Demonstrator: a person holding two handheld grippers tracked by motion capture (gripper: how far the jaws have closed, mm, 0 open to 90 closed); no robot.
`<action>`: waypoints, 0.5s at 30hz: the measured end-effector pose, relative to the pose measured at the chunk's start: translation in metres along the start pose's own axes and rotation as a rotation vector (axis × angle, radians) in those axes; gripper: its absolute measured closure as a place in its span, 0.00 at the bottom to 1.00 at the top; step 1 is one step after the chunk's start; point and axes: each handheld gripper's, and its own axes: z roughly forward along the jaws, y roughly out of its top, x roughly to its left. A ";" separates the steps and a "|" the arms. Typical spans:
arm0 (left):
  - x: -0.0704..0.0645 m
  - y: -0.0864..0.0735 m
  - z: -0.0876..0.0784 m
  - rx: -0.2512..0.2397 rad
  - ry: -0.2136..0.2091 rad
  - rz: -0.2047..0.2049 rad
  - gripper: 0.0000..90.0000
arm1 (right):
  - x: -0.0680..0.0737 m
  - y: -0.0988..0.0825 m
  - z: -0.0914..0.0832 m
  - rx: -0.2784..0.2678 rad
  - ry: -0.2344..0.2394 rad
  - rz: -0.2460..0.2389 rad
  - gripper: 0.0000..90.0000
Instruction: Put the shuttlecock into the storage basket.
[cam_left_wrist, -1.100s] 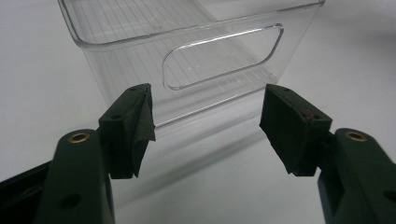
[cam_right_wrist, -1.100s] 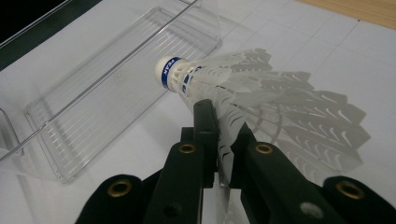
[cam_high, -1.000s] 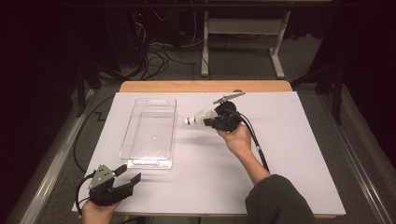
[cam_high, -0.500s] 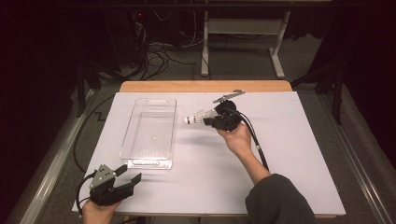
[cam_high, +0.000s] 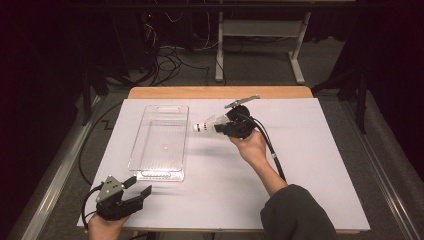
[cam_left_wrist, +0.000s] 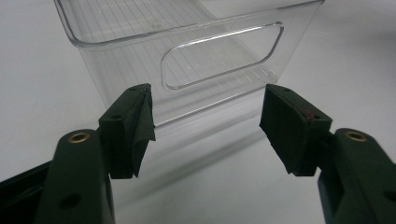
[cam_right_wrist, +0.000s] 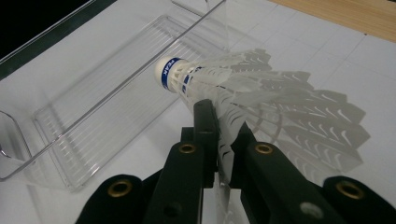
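Clearly, the right gripper (cam_high: 218, 127) pinches the shuttlecock's (cam_right_wrist: 224, 93) skirt; its cork should clear the clear bin's (cam_high: 150, 150) rim ahead before releasing. Left gripper's (cam_left_wrist: 205, 126) fingers stand spread.

Black tool (cam_high: 216, 126), dark sleeve (cam_high: 295, 212)

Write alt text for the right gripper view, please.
The right gripper is shut on the skirt of a white shuttlecock, its cork tip pointing toward a clear plastic bin. The bin stands on a white table.
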 end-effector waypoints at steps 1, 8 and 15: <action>0.000 0.000 0.000 -0.001 0.001 0.000 0.40 | 0.000 0.001 0.000 0.000 0.000 -0.003 0.98; 0.000 0.000 0.001 0.001 0.000 0.000 0.40 | 0.001 0.007 -0.001 -0.007 0.005 -0.007 0.98; 0.001 0.001 0.000 -0.001 -0.002 -0.001 0.40 | 0.004 0.016 -0.003 -0.017 0.004 -0.017 0.98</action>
